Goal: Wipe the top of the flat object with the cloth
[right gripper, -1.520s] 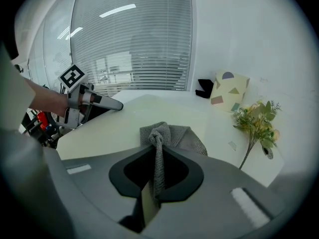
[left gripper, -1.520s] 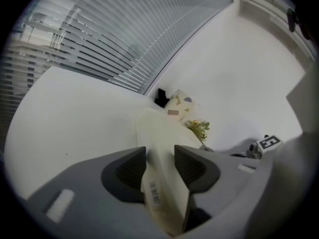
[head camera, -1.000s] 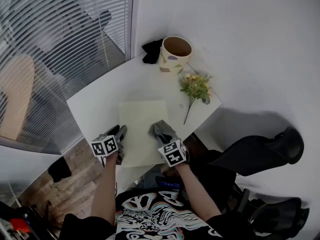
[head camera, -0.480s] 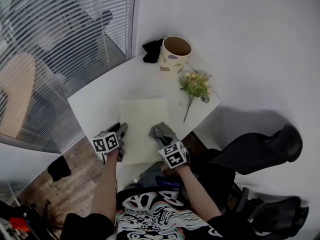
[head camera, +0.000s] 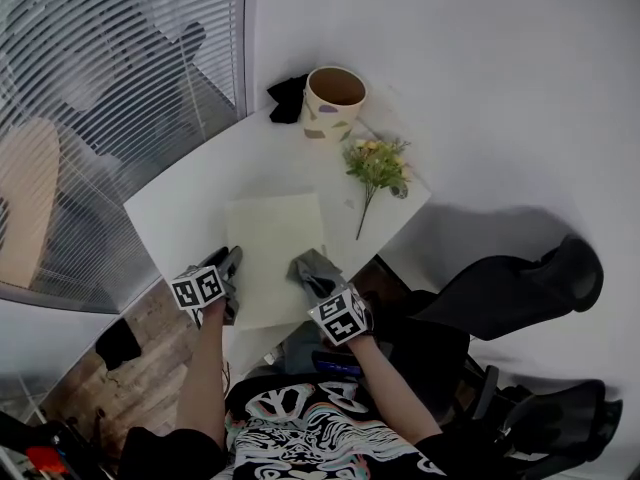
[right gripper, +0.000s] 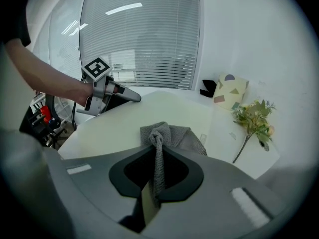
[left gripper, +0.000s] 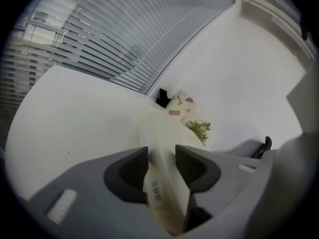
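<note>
A flat cream board [head camera: 272,248] lies on the white table [head camera: 190,203]. My left gripper [head camera: 226,268] is shut on the board's near left edge; in the left gripper view the board [left gripper: 155,128] runs out between the clamped jaws of that gripper [left gripper: 162,156]. My right gripper [head camera: 318,286] is shut on a grey cloth [head camera: 312,268], which rests bunched on the board's near right corner. In the right gripper view the cloth [right gripper: 167,133] hangs pinched in that gripper [right gripper: 157,151] and spreads on the board [right gripper: 149,108], with the left gripper [right gripper: 130,97] beyond.
A patterned cup [head camera: 332,100], a dark object [head camera: 284,98] and a flower sprig [head camera: 376,166] sit at the table's far end. Window blinds [head camera: 100,88] are on the left. A black chair [head camera: 510,293] stands to the right of the table edge.
The right gripper has drawn the cloth slightly toward the board's near edge. The left gripper keeps its hold on the board. The head view has shifted a little.
</note>
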`<state>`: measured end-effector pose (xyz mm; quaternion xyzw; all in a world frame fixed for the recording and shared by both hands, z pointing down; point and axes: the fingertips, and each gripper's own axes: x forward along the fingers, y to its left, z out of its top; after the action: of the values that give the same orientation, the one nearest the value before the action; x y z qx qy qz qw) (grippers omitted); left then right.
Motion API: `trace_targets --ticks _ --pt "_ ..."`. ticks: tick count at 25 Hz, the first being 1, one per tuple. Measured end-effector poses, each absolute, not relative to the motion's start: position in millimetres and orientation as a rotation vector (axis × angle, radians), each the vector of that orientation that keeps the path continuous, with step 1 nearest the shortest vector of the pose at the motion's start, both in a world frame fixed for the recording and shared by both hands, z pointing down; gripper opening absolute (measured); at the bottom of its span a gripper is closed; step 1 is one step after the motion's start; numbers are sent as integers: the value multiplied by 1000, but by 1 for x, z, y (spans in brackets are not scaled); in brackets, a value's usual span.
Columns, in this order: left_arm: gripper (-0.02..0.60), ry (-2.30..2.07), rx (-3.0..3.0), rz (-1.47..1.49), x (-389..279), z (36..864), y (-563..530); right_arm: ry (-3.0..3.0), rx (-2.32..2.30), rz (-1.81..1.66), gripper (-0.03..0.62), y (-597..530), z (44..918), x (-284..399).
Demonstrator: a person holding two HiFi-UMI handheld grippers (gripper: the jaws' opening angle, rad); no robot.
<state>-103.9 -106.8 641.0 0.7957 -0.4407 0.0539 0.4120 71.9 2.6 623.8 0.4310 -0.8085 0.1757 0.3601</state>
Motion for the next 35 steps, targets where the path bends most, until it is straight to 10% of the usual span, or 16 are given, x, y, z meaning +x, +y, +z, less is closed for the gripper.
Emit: trace_targets --ticks 35 --pt "207 -1165 2012 162 -108 634 -108 -2181 937 547 15 51 612 76"
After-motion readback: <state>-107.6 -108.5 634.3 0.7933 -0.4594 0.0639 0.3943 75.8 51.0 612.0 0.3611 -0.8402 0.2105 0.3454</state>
